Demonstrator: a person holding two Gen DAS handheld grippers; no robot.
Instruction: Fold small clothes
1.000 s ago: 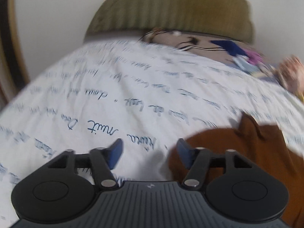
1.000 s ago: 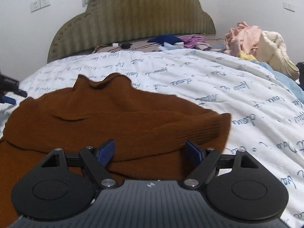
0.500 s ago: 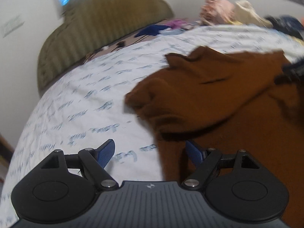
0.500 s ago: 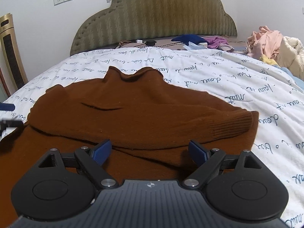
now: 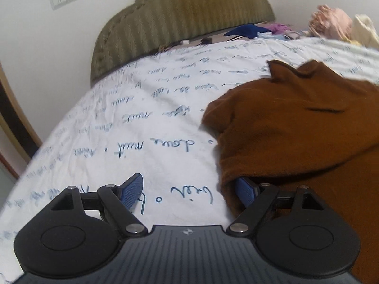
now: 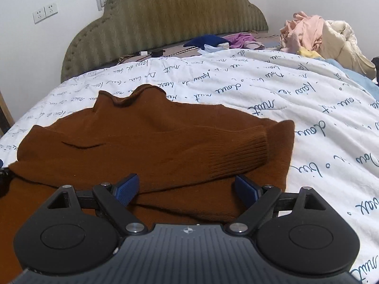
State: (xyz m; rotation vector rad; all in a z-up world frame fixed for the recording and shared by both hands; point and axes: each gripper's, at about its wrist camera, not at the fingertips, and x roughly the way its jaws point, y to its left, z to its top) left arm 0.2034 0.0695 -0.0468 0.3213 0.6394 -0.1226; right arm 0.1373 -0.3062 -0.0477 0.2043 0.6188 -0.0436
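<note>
A brown knit sweater [image 6: 142, 142] lies flat on the white duvet [image 6: 260, 90], neck toward the headboard. One sleeve is folded across its body, its ribbed cuff [image 6: 244, 151] near the right side. My right gripper [image 6: 186, 182] hovers open over the sweater's lower part with only cloth beneath it. My left gripper [image 5: 188, 184] is open low over the duvet [image 5: 142, 118] at the sweater's [image 5: 296, 130] left edge. The left gripper's right pad [image 5: 245, 189] sits against the sweater's folded edge, and the other pad is over bare duvet.
An olive padded headboard [image 6: 165, 19] stands at the far end. A heap of pink and cream clothes [image 6: 319, 37] lies at the back right, with dark blue and purple garments [image 6: 213, 41] by the headboard. A wooden frame [image 5: 14, 127] borders the bed's left side.
The left gripper swung from bare duvet toward the sweater and sank to its left edge. Both grippers' jaws stand a little wider. The right gripper is about where it was.
</note>
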